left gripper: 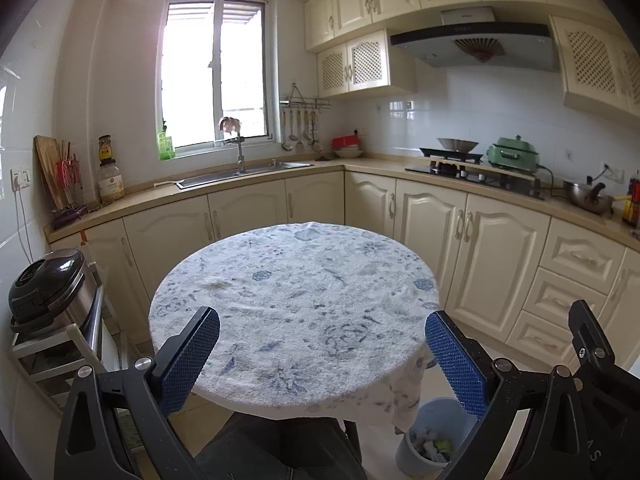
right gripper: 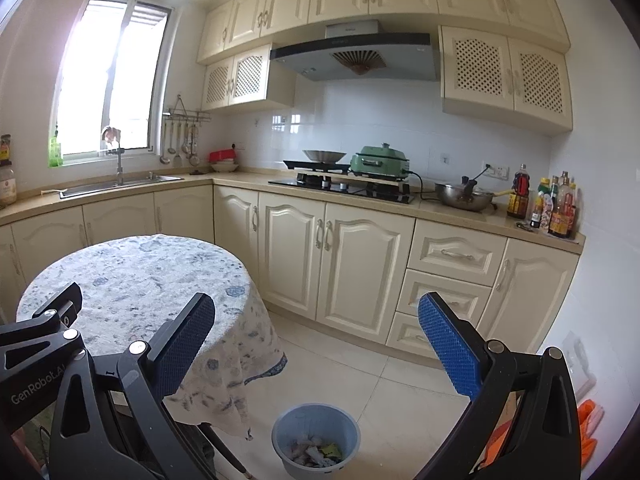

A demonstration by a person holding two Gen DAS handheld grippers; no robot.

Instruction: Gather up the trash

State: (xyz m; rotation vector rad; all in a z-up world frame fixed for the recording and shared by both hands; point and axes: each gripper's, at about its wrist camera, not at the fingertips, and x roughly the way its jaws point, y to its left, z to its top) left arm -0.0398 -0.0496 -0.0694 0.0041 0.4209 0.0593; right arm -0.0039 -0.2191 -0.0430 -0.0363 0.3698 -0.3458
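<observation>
Kitchen, round table (left gripper: 296, 280) under floral cloth. Left gripper (left gripper: 322, 354) spread wide, holding nothing; right gripper (right gripper: 316, 346) likewise. Blue bin (right gripper: 316, 438) on floor at 6 o'clock, trash (right gripper: 316, 452) inside.

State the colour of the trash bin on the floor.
Light blue round plastic trash bin, clearest in the right wrist view.

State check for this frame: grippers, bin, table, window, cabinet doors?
left gripper: open, empty
right gripper: open, empty
blue bin: upright, trash inside
round table: covered with cloth, nothing on it
window: cannot tell
lower cabinet doors: shut
</observation>
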